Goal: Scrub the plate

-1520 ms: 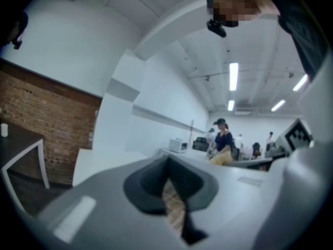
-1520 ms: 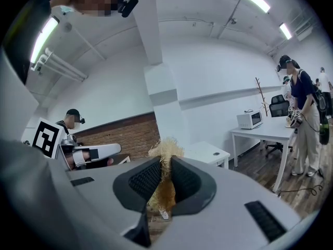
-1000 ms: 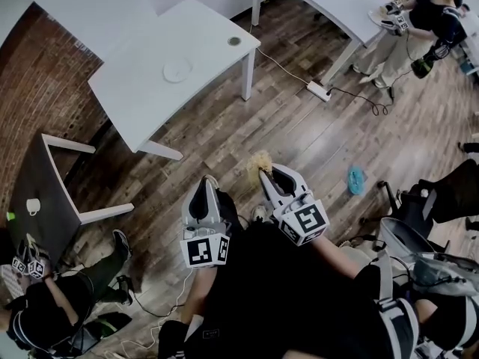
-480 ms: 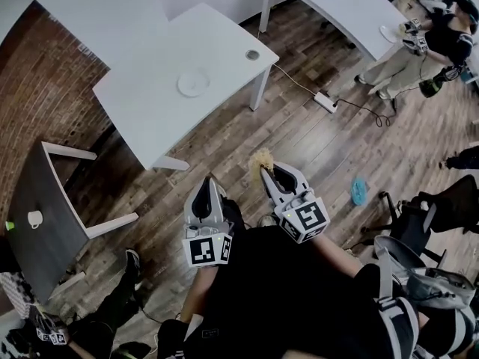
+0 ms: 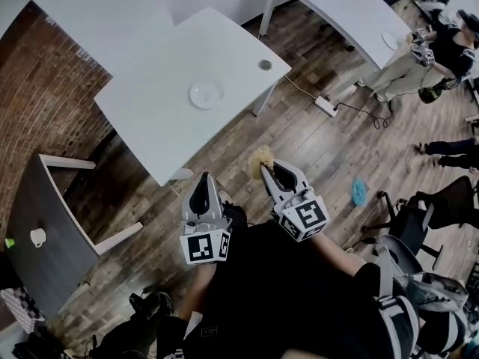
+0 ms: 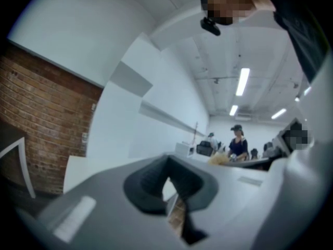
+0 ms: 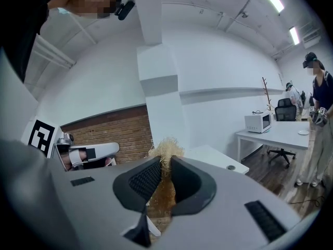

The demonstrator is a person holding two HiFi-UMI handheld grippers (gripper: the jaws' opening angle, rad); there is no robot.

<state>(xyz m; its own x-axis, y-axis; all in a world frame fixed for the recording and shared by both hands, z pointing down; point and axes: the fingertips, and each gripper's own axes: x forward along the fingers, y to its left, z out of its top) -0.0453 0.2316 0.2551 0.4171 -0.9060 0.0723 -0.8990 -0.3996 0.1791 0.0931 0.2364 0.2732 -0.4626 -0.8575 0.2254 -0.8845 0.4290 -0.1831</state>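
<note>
A small white plate [image 5: 206, 94] lies on the white table [image 5: 150, 118], well ahead of both grippers, which are held over the wooden floor close to my body. My right gripper [image 5: 268, 172] is shut on a straw-coloured fibre scrubber [image 5: 260, 158]; in the right gripper view the scrubber [image 7: 165, 152] sticks out above the closed pads of that gripper [image 7: 164, 173]. My left gripper [image 5: 200, 189] sits level beside it, jaws together and holding nothing; in its own view the left gripper [image 6: 167, 184] shows only floor through a thin slit.
A grey side table [image 5: 45, 200] with a white cup [image 5: 37, 236] stands at the left. A second white table [image 5: 352, 13] and a standing person [image 5: 426, 51] are at the top right. A power strip [image 5: 325, 105], a blue cloth [image 5: 359, 191] and a chair [image 5: 419, 208] are on the floor to the right.
The table and plate have come nearer and slid right in the head view as I walk toward them. Both grippers keep the same pose, the scrubber still held.
</note>
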